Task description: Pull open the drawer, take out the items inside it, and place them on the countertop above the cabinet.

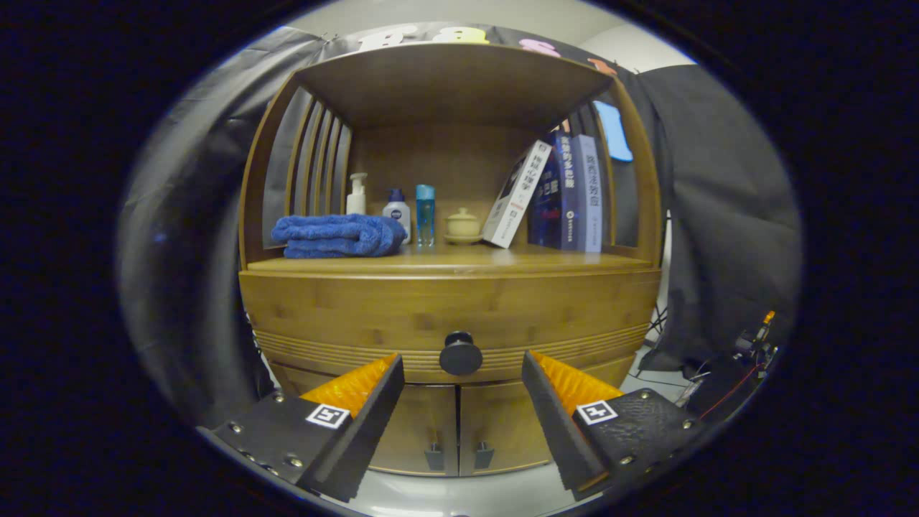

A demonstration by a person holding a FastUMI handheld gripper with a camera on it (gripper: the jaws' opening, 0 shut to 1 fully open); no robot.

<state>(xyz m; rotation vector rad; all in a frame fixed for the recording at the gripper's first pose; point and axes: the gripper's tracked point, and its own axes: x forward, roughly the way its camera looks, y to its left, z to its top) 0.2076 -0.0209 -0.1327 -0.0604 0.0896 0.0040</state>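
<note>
On the tabletop (445, 260) of the wooden cabinet (449, 309), under a shelf roof, a folded blue towel (337, 235) lies at the left, taking up much of that side; just right of it and farther back stand a white pump bottle (356, 194), a white bottle with a dark cap (396, 208) and a slim blue bottle (425, 214), then a small lidded cream jar (462, 225). At the right a white book (515, 195) leans against two upright blue books (567, 192). The bare wood left for setting things down is the near strip along the front edge and the stretch in the middle, in front of the jar. The drawer (449, 316) sits shut below the tabletop, its round black knob (460, 353) centred on the front. The hand-held gripper (463, 380) is wide open and holds nothing; the knob lies between the two fingers, level with their tips and a little beyond them, touching neither. Below the drawer are two closed cabinet doors (459, 431) with small handles, and black cloth hangs on both sides of the cabinet
</note>
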